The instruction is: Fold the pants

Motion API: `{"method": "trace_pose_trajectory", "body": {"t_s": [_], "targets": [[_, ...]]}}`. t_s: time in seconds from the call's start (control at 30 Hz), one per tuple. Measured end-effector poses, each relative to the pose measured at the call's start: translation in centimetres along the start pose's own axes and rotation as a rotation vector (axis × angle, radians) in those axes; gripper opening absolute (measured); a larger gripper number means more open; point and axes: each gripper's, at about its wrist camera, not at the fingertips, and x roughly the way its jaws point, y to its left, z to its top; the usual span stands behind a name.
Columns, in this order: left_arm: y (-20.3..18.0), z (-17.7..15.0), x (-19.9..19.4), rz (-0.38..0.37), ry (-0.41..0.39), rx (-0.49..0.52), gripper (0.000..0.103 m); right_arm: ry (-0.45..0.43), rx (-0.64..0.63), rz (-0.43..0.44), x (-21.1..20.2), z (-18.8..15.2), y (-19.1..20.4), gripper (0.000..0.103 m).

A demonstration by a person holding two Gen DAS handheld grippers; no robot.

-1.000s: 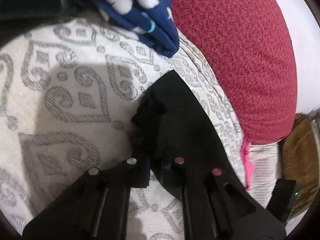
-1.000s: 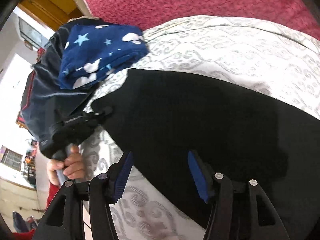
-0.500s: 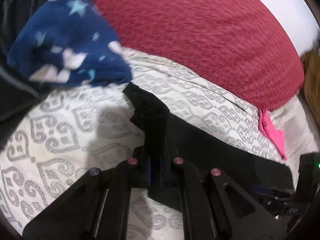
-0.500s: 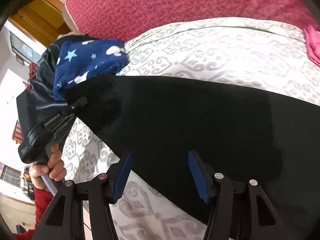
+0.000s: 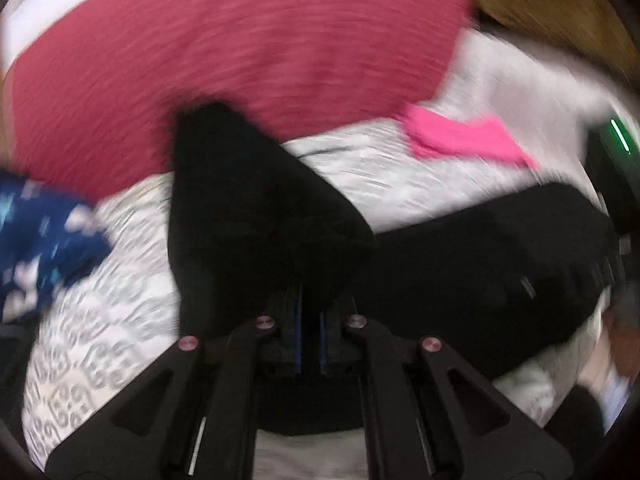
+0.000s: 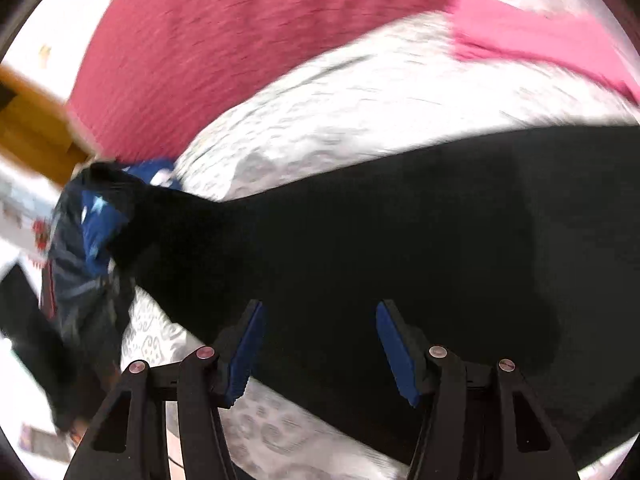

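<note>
The black pants lie across the white patterned bedspread. My left gripper is shut on one end of the pants and holds that end lifted off the bed, the cloth standing up in front of the camera. My right gripper is open, its blue pads spread just above the middle of the pants, holding nothing. Both views are blurred by motion.
A large red cushion lies behind the bedspread. A blue star-print cloth lies at the left. A pink cloth lies at the right. Dark clothing hangs off the bed's left edge.
My left gripper has carried the pants' end up and to the right, toward the red cushion. The right gripper stays open over the pants while the view shifts.
</note>
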Motion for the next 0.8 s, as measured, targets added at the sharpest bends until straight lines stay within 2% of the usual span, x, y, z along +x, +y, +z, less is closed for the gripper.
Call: {"method": "trace_pose_trajectory", "body": {"t_s": [0.07,0.13,0.27,0.43,0.53,0.6,0.67,0.8], "targets": [[-3.9,-1.0,0.4,-0.044,0.014,0.091,0.008,0.005,0.064,0.000,-0.5,-0.1,-2.2,0.059],[-6.1,-1.8,1.2,-0.062,0.054,0.138,0.009,0.014,0.105,0.015,-0.9,-0.3,-3.7,0.059],[-7.1,-2.1,1.7,-0.032,0.074,0.166,0.009,0.045,0.108,0.057,-0.7,-0.1,-4.5,0.059],[-5.4,-1.5,0.8,-0.032,0.088,0.139,0.012,0.095,0.116,0.124,1.0,1.0,-3.8,0.060],[-3.2,-2.0,-0.9,-0.010,0.081,0.101,0.032,0.141,0.130,0.178,2.0,1.3,-3.2,0.066],[-1.1,-2.5,-2.4,0.014,0.066,0.058,0.050,0.171,0.151,0.194,2.7,1.5,-3.0,0.066],[1.5,-3.4,-3.8,0.062,0.056,0.010,0.053,0.179,0.147,0.200,2.9,1.5,-3.0,0.068],[5.7,-5.5,-4.8,0.132,0.093,-0.066,0.060,0.197,0.155,0.216,3.2,1.5,-2.4,0.070]]}}
